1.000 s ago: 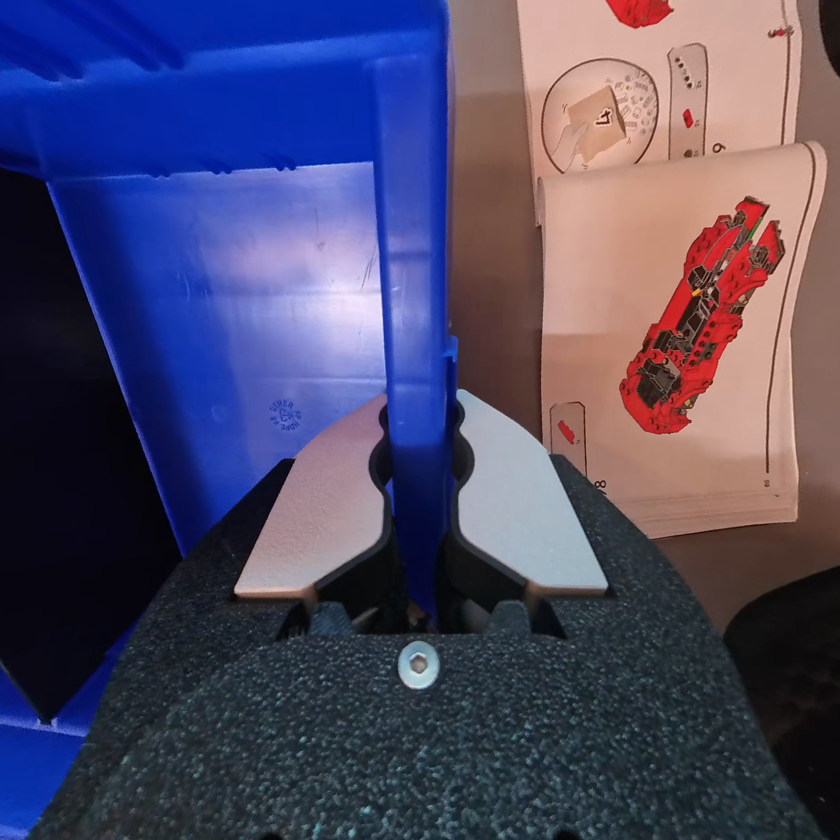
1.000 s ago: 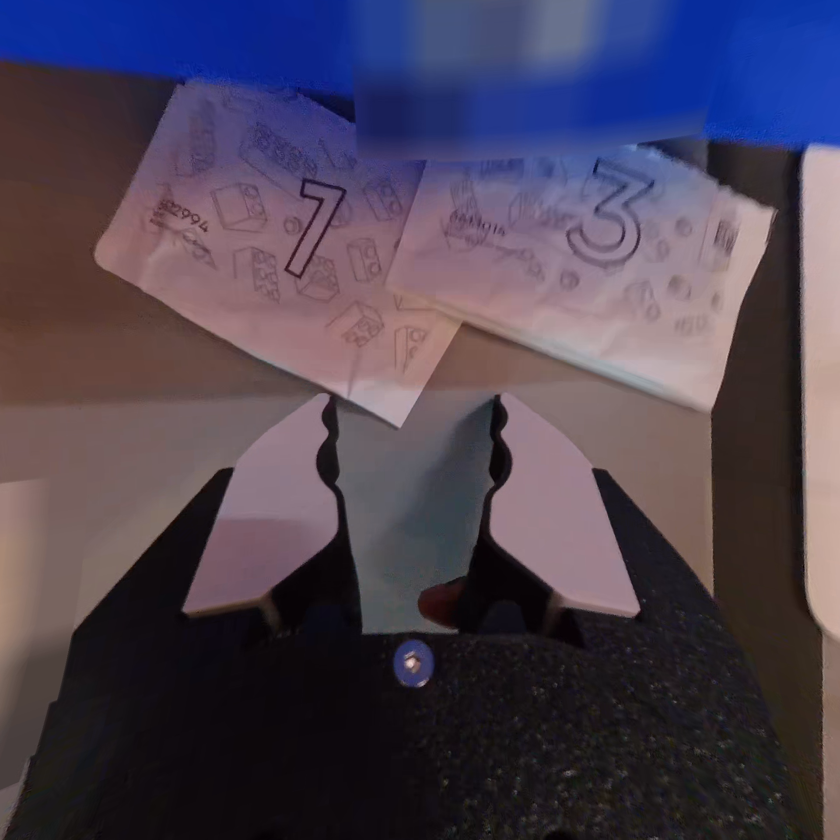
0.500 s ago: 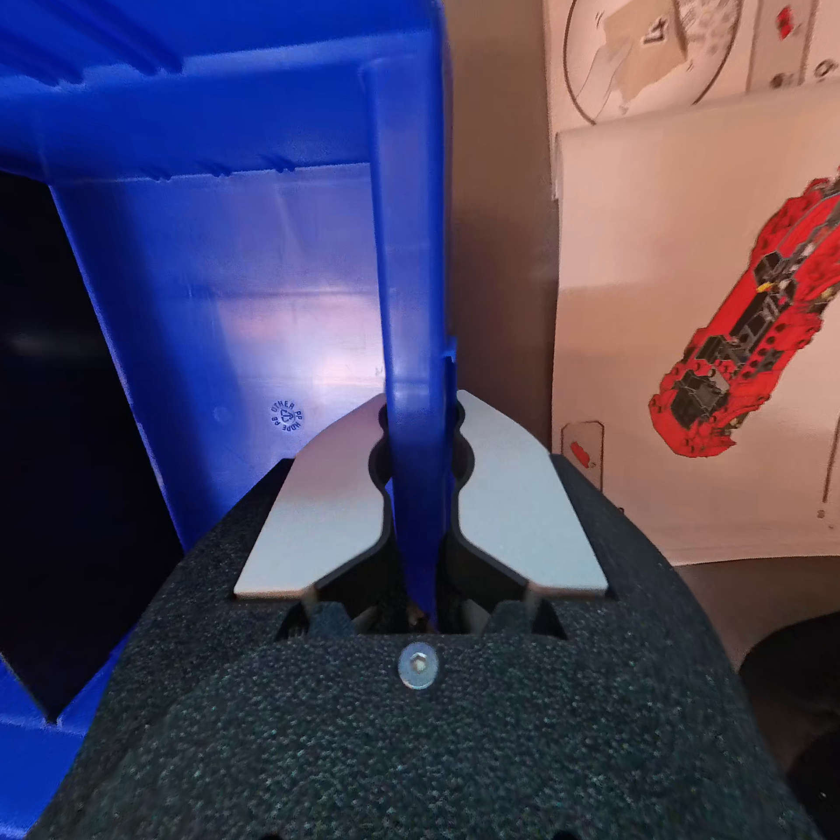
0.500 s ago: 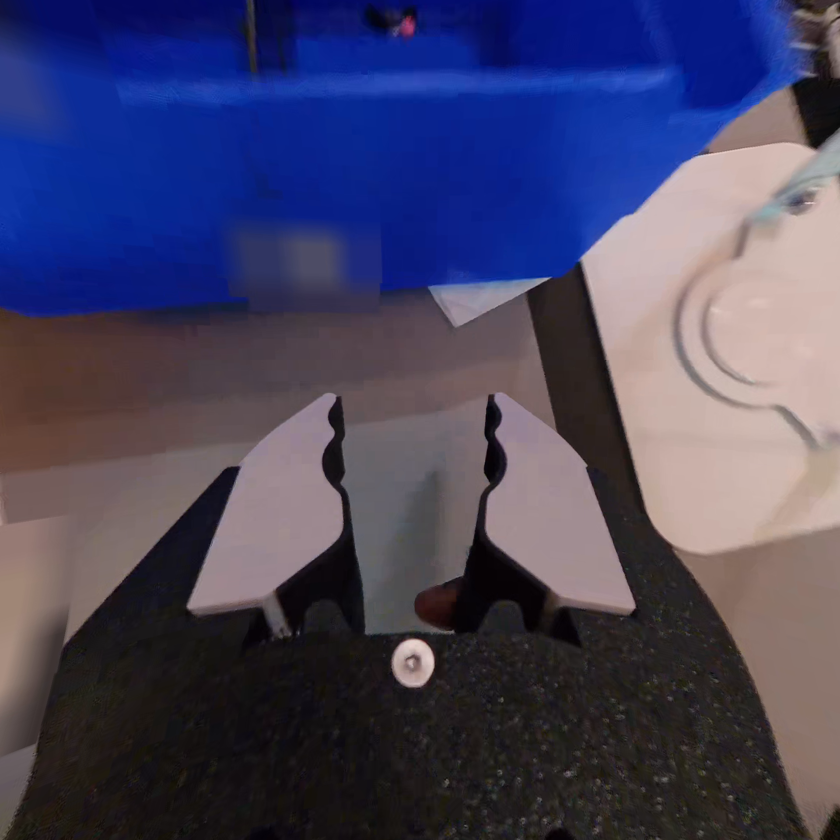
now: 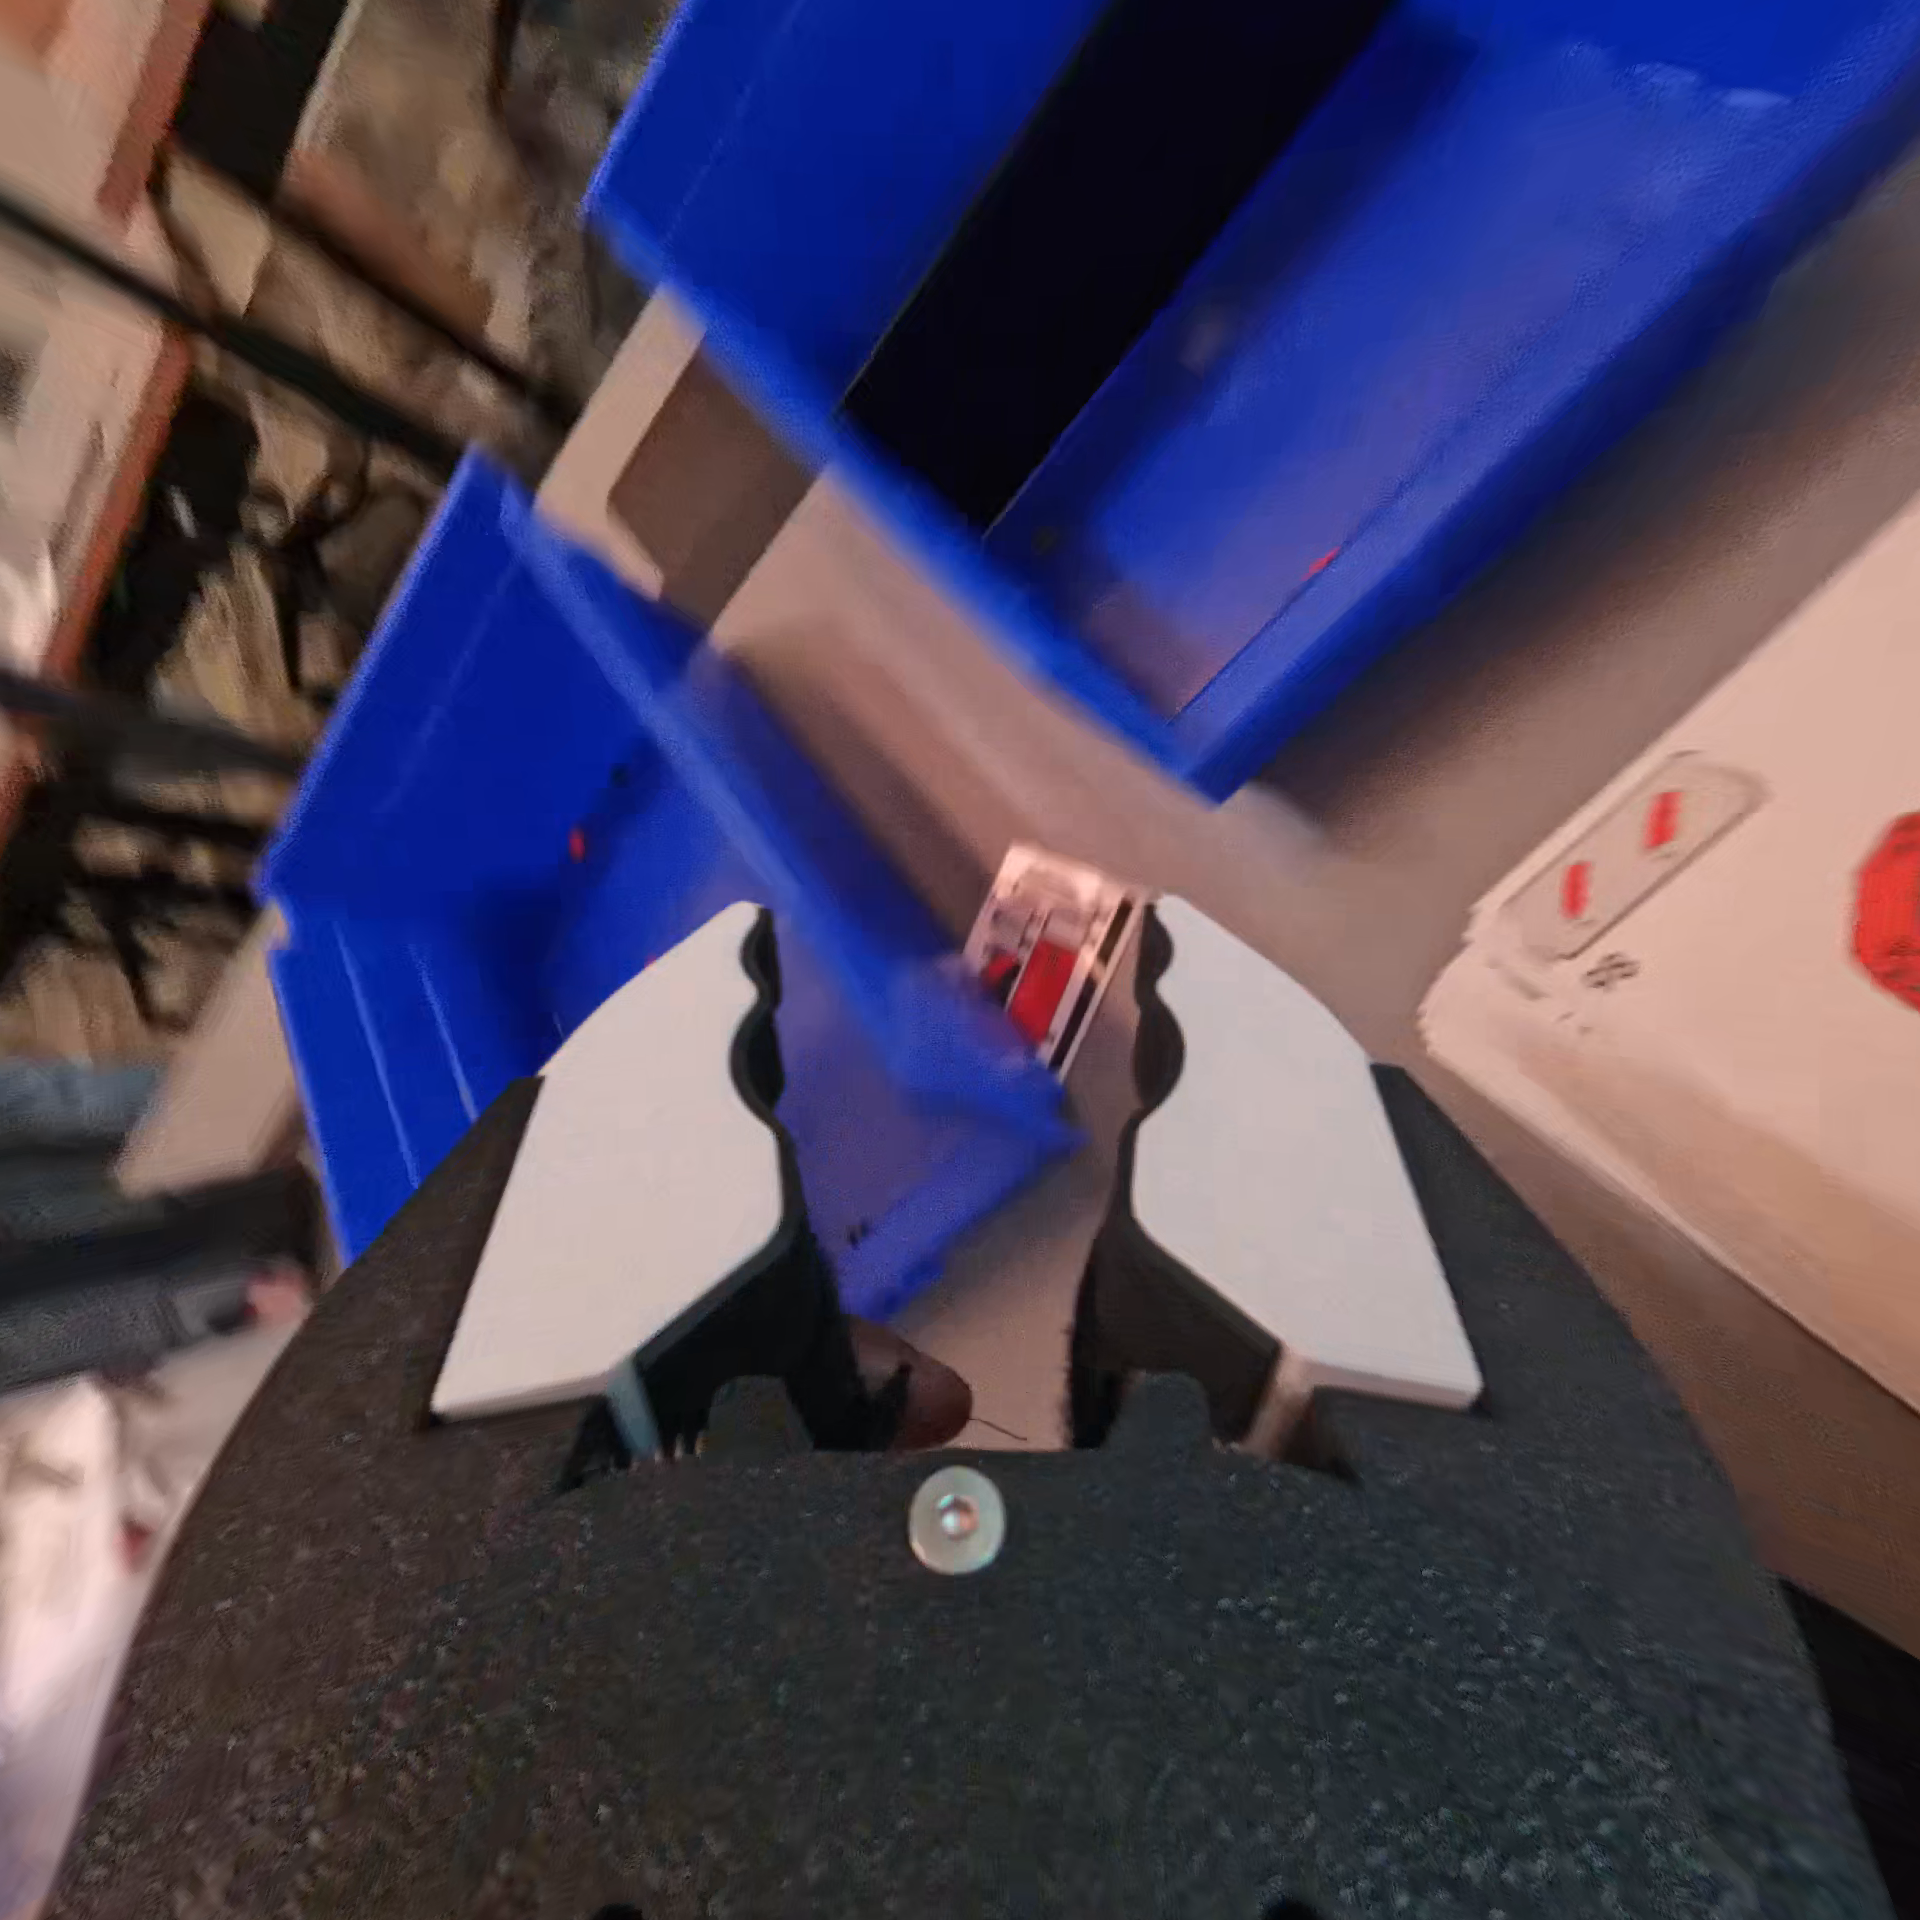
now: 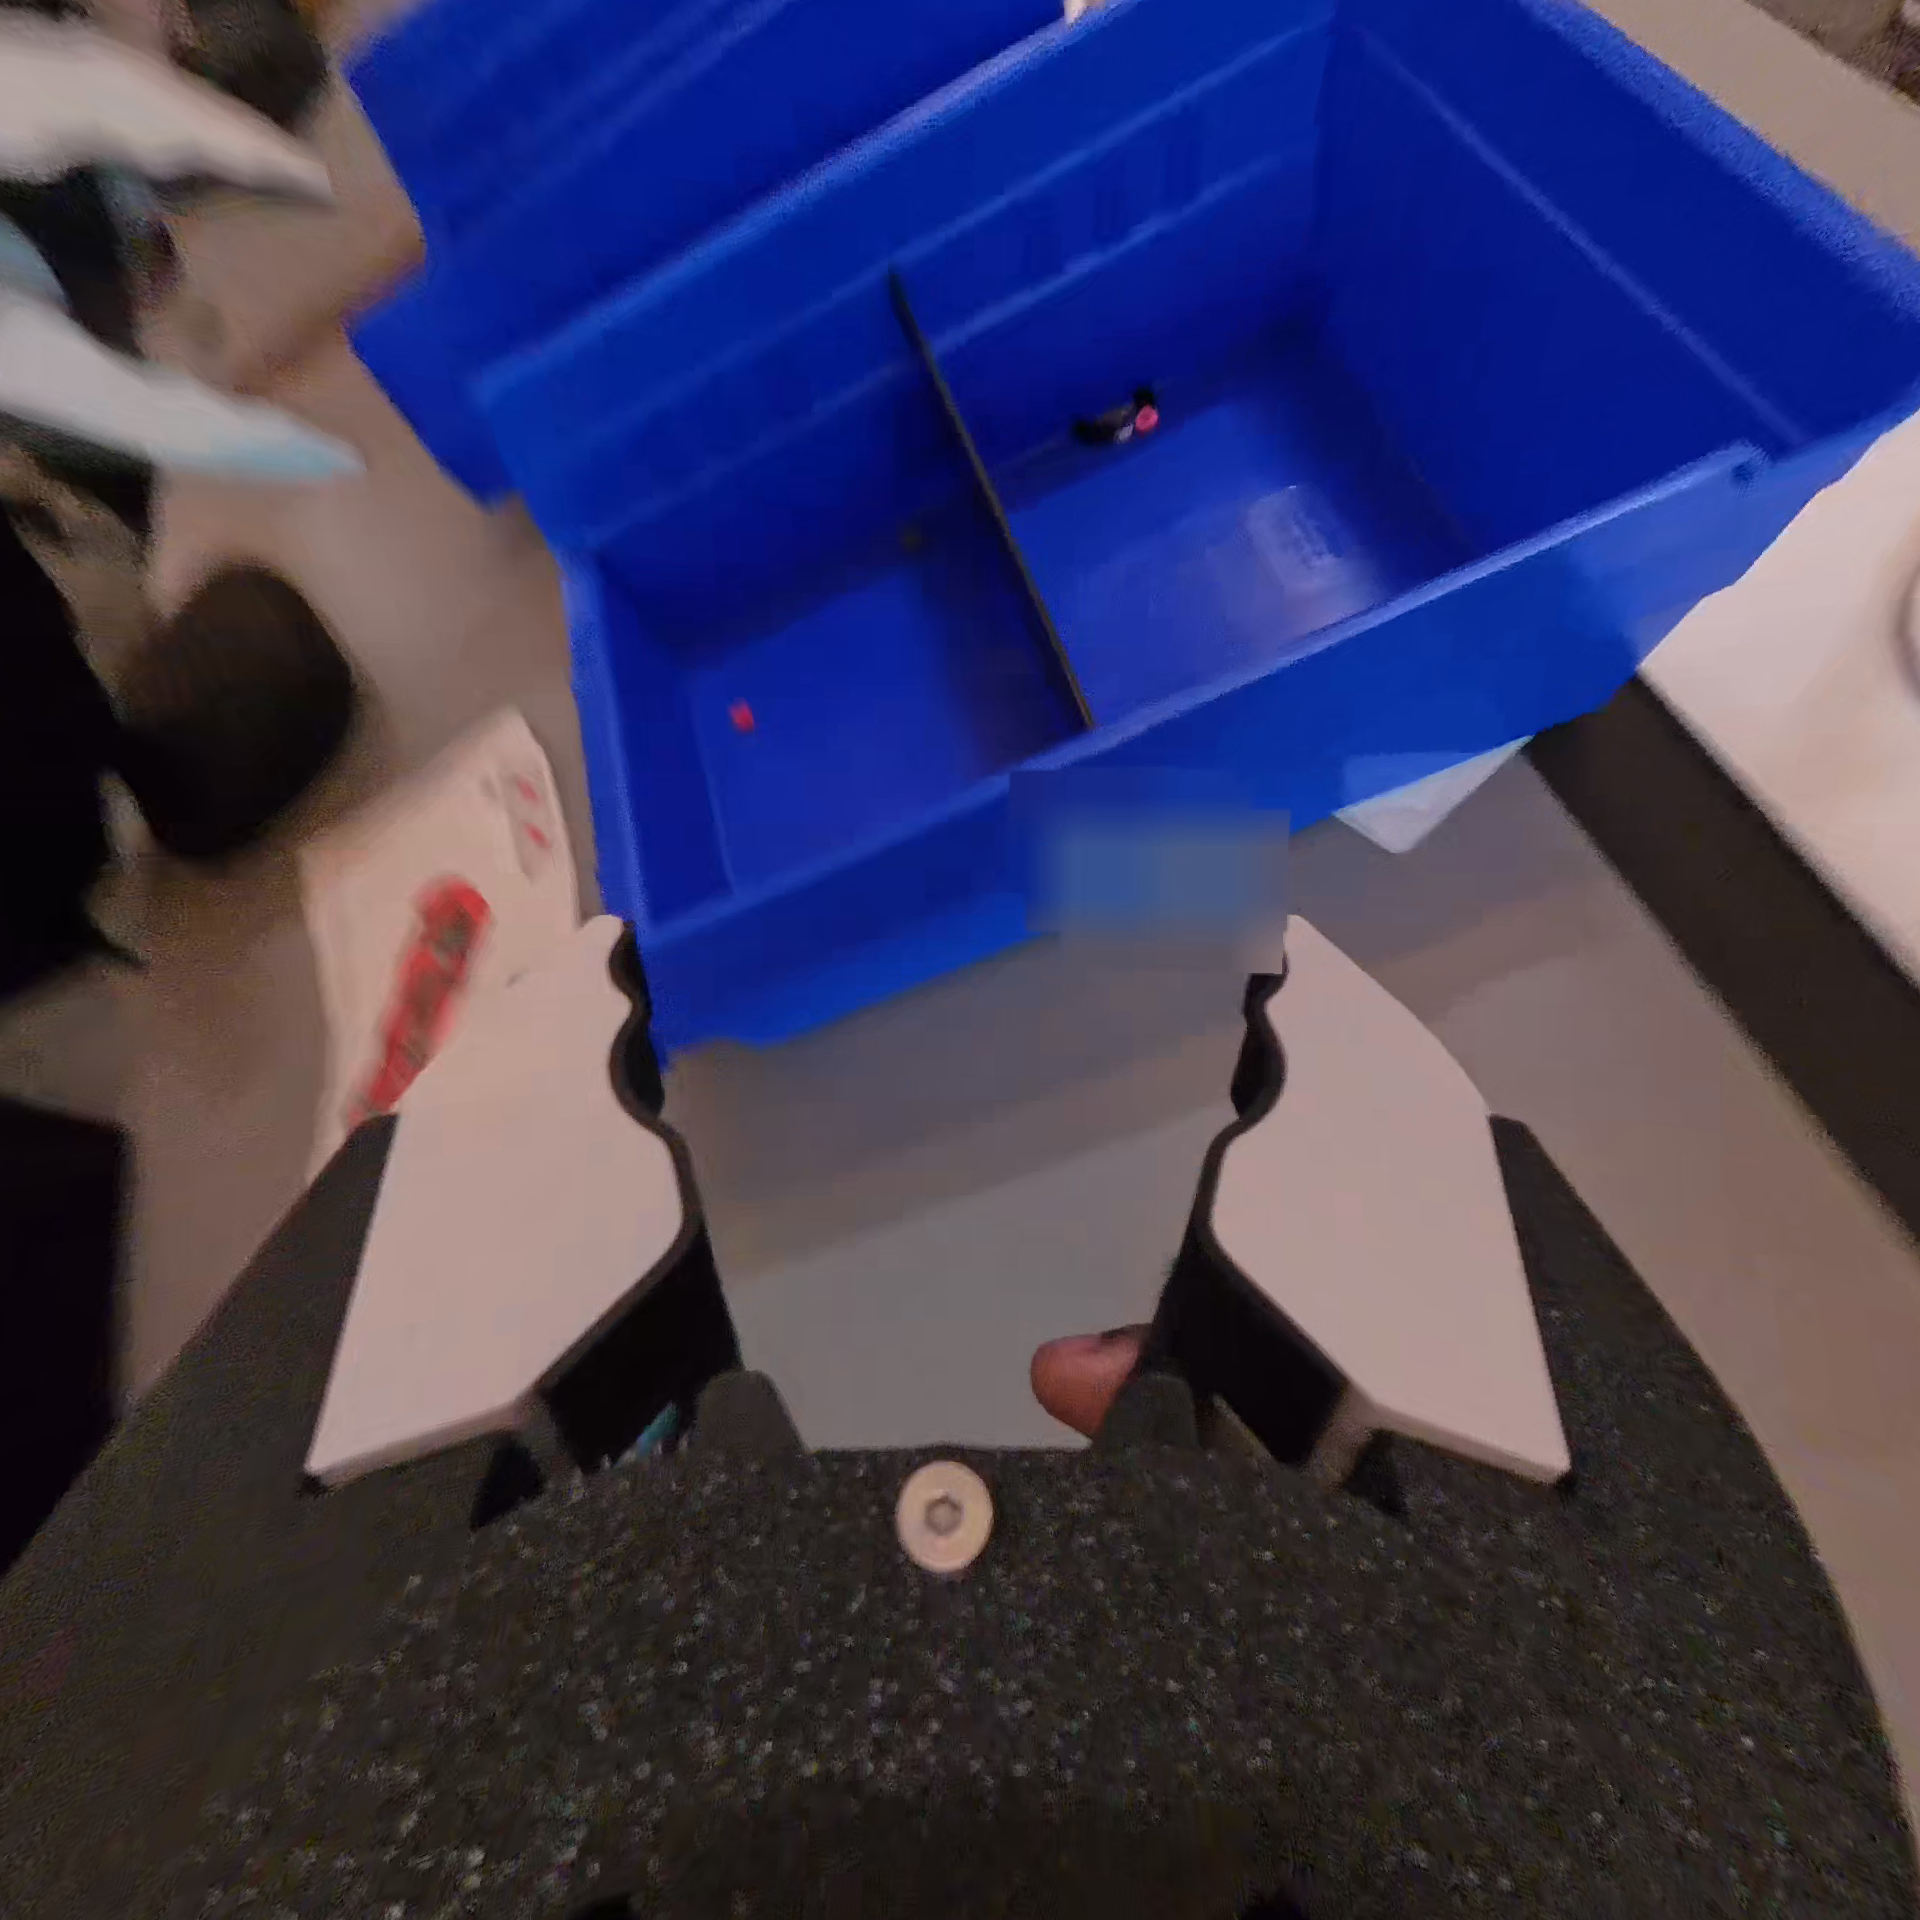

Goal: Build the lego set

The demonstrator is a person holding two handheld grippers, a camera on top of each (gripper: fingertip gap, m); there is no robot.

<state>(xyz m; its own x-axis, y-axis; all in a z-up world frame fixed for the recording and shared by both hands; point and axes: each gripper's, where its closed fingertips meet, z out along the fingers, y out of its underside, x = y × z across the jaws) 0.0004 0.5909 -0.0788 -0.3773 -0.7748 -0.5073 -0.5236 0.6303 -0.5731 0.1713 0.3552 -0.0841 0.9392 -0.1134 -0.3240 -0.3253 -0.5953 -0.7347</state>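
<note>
Left gripper [image 5: 951,935]: jaws stand wide apart and hold nothing; the view is tilted and smeared by motion, the tool pitched so that the tabletop runs diagonally. A corner of a blue bin [image 5: 540,831] lies between and behind the jaws, but whether it touches either finger cannot be told through the blur. Just past the right finger [image 5: 1278,1174] a small printed slip [image 5: 1049,966] with a red patch lies on the table [image 5: 1299,914]. A second blue bin [image 5: 1351,364] sits farther off, upper right, its inside dark. The instruction booklet [image 5: 1714,1039] lies to the right, near but apart from the jaws, showing red printed parts. Right gripper [image 6: 951,956]: jaws likewise spread wide and empty, aimed downward and forward at the table [image 6: 935,1195], which shows bare between the fingers. A fingertip [image 6: 1086,1371] of the person shows at the base of the right finger. Directly ahead stands a divided bin [image 6: 1558,312], its near wall close to the left fingertip; contact cannot be confirmed. A black divider [image 6: 987,499] splits it. The left compartment holds one small red piece [image 6: 741,716]; the right compartment holds a small dark piece with a pink end [image 6: 1117,424] by the far wall. A white paper corner [image 6: 1403,805] shows under the bin's right end. The booklet [image 6: 447,914] lies left of the bin.
</note>
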